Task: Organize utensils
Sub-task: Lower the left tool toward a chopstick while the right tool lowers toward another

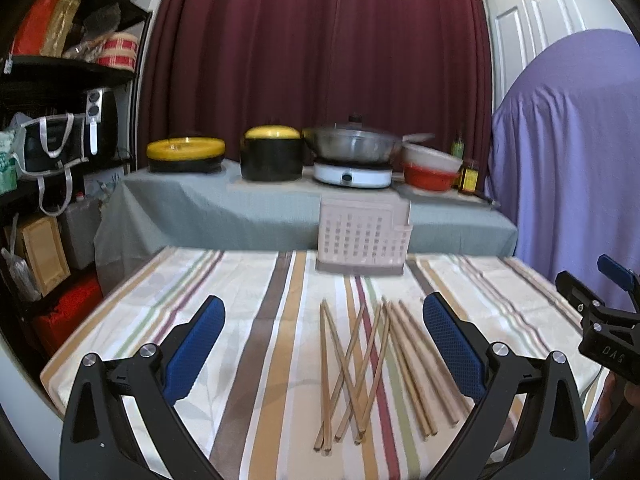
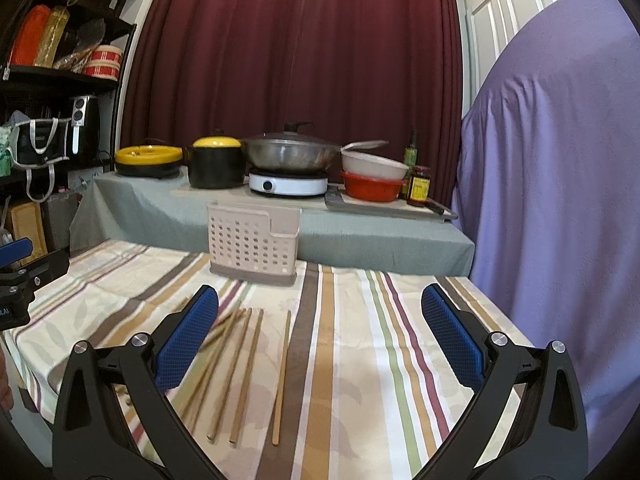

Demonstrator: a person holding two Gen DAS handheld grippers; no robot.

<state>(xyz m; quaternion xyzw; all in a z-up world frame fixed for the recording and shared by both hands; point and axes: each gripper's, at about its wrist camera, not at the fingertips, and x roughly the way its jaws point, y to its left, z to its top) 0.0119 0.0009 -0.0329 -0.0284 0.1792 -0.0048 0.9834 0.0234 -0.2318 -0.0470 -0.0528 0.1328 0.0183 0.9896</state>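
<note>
Several wooden chopsticks (image 1: 360, 368) lie loose and partly crossed on the striped tablecloth (image 1: 256, 320). In the right wrist view the chopsticks (image 2: 244, 368) lie left of centre. A beige perforated utensil holder (image 1: 362, 238) stands upright at the table's far edge; it also shows in the right wrist view (image 2: 253, 242). My left gripper (image 1: 324, 320) is open and empty, held above the table with the chopsticks between its fingers' line of sight. My right gripper (image 2: 320, 320) is open and empty, to the right of the chopsticks. The right gripper shows at the edge of the left view (image 1: 600, 320).
Behind the table is a lower grey-covered counter (image 2: 360, 232) with yellow-lidded black pots (image 2: 216, 164), a wok on a hotplate (image 2: 288, 172), stacked bowls (image 2: 374, 178) and bottles. A purple-draped object (image 2: 560, 180) stands at the right. Shelves (image 1: 60, 120) stand at the left.
</note>
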